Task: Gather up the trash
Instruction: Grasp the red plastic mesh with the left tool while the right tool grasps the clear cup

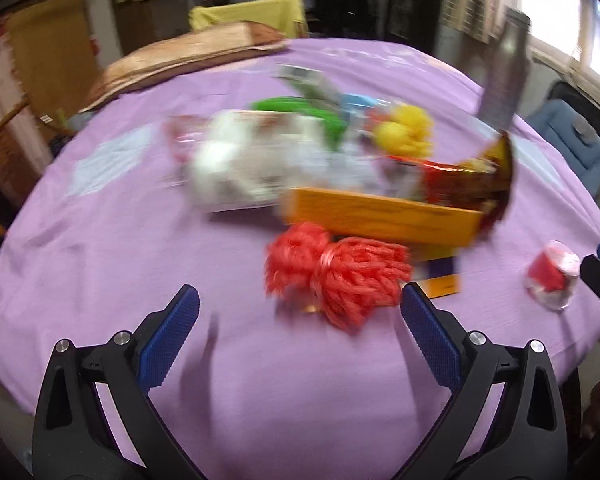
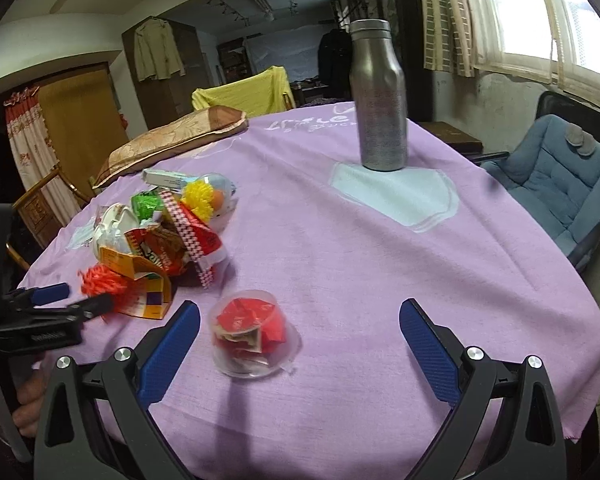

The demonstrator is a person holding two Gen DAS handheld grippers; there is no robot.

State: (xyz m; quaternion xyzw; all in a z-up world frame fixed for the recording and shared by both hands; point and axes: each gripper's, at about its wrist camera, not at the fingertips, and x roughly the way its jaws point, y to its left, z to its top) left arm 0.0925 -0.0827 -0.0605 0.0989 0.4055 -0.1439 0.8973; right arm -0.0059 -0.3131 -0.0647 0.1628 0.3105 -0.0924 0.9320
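Note:
A heap of trash lies on the purple tablecloth (image 2: 340, 248): an orange box (image 1: 380, 216), a red snack wrapper (image 1: 456, 180), white crumpled plastic (image 1: 236, 160), a green pack (image 1: 300, 108) and a yellow scrubber (image 1: 404, 132). In front of it lies a red raffia bundle (image 1: 340, 276), just ahead of my open left gripper (image 1: 300, 304). The left wrist view is blurred. A clear plastic cup with red wrappers inside (image 2: 252, 332) stands apart from the heap, just beyond my open right gripper (image 2: 300, 316) and nearer its left finger. The left gripper (image 2: 68, 298) shows at the left edge beside the red raffia bundle (image 2: 100, 280).
A tall steel bottle (image 2: 378, 96) stands at the far side of the table. A brown cushion (image 2: 172, 140) lies at the far left edge. A blue padded chair (image 2: 552, 184) sits to the right, a yellow-draped chair (image 2: 244, 96) behind. A hand (image 2: 28, 412) grips the left tool.

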